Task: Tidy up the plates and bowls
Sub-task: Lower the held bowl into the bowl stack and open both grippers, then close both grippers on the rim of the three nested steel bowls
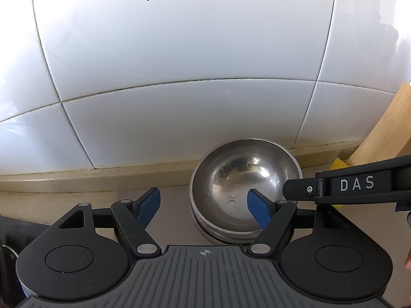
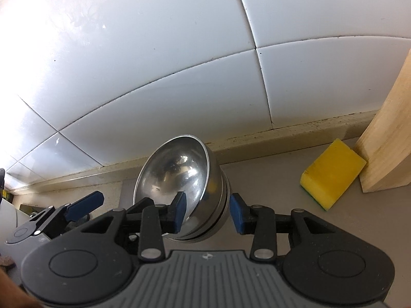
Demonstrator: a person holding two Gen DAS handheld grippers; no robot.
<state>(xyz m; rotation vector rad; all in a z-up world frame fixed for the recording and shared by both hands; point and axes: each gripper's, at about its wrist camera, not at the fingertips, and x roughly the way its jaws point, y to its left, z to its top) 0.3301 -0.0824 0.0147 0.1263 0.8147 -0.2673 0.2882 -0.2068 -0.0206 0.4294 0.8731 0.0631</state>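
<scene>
A stack of nested steel bowls (image 1: 244, 177) (image 2: 177, 172) stands on the counter against the tiled wall. My left gripper (image 1: 203, 192) is open: its right blue pad hangs over the top bowl's inside and its left pad sits out past the stack's left side, neither pressing on metal. My right gripper (image 2: 207, 197) straddles the stack's right wall, one pad inside the top bowl and the other just outside it, with a small gap showing at the inner pad. In the left wrist view the right gripper's black finger (image 1: 295, 190) reaches in to the bowl's right rim.
A yellow sponge (image 2: 331, 174) lies on the beige counter (image 2: 269, 174) to the right of the bowls, against a leaning wooden board (image 2: 385, 141). The white tiled wall (image 1: 179, 51) rises close behind the stack. A hand shows at the lower left edge (image 2: 10, 292).
</scene>
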